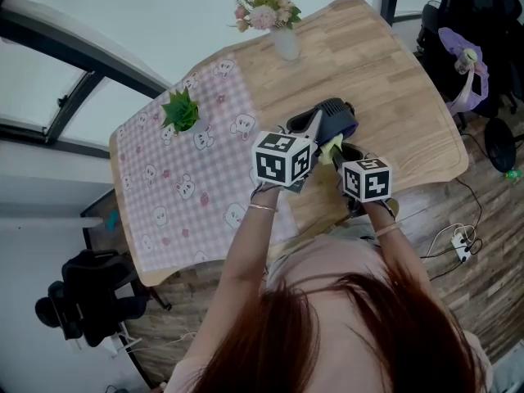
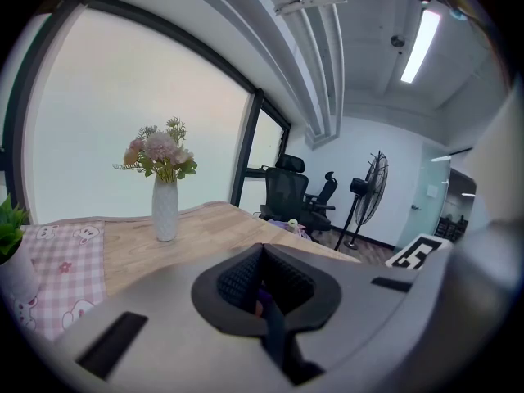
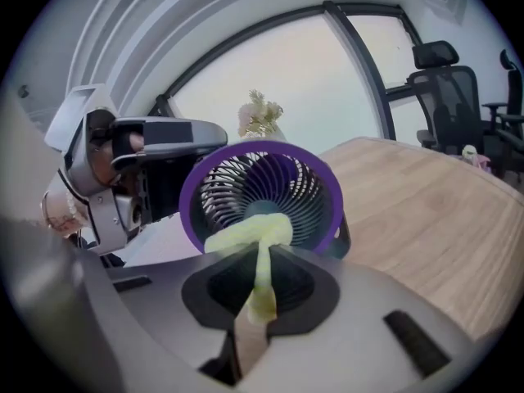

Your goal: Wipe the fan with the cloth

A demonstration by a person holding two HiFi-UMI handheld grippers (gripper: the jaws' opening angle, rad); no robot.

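Observation:
A small fan (image 3: 264,193) with a purple ring and dark grille stands on the wooden table (image 1: 409,97), its front facing the right gripper view. My right gripper (image 3: 260,291) is shut on a pale yellow cloth (image 3: 250,234), whose bunched end touches the lower middle of the grille. In the head view the fan (image 1: 334,119) lies just beyond both marker cubes, with the cloth (image 1: 330,148) against it. My left gripper (image 2: 264,300) is shut on a thin dark and purple part of the fan. From the right gripper view, the left gripper (image 3: 155,142) reaches in at the fan's upper left.
A white vase of pink flowers (image 1: 274,23) stands at the table's far end and a small green plant (image 1: 182,111) sits on the pink checked tablecloth (image 1: 188,195). Office chairs (image 2: 288,188) and a standing floor fan (image 2: 370,188) are beyond the table. Cables (image 1: 458,240) lie on the floor.

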